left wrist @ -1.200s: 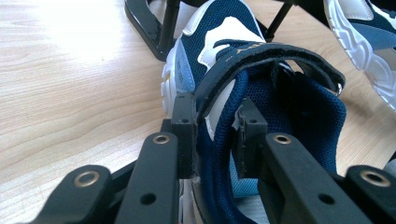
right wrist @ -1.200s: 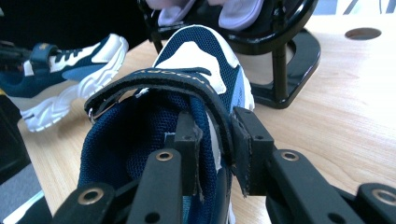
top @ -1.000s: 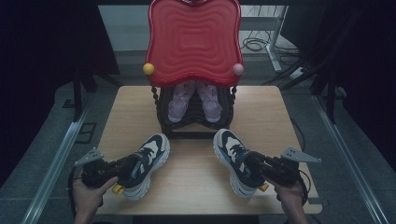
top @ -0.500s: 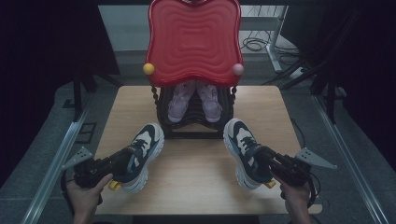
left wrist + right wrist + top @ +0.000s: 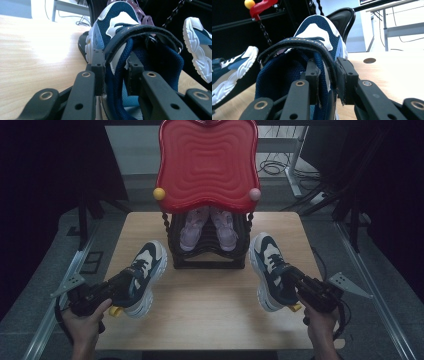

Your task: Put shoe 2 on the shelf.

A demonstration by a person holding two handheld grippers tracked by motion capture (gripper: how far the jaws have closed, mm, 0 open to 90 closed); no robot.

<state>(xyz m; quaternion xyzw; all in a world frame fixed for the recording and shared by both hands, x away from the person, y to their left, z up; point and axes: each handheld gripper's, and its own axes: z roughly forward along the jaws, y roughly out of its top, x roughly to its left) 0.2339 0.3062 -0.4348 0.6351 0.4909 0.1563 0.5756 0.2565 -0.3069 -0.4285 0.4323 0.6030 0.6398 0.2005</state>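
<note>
Two navy and white sneakers flank a black shoe rack point(image 5: 209, 261) on the wooden table point(image 5: 210, 310). My left gripper point(image 5: 131, 282) is shut on the left sneaker point(image 5: 145, 270) at its heel collar. Its jaws pinch the collar wall point(image 5: 115, 67), one outside and one inside the left sneaker point(image 5: 112, 27). My right gripper point(image 5: 291, 279) is shut on the right sneaker point(image 5: 270, 265) the same way. There the jaws clamp the collar point(image 5: 328, 75) of the right sneaker point(image 5: 317, 32). Both toes point toward the rack.
The rack carries a red wavy top point(image 5: 207, 165) with a yellow ball point(image 5: 159, 193) and a pink ball point(image 5: 254, 194) at its corners. A pair of pink shoes point(image 5: 192, 227) sits inside it. Metal rails run along both table sides.
Both sneakers have moved outward and farther from me with the grippers, the left one leftward and the right one rightward. Both grips are unchanged.
</note>
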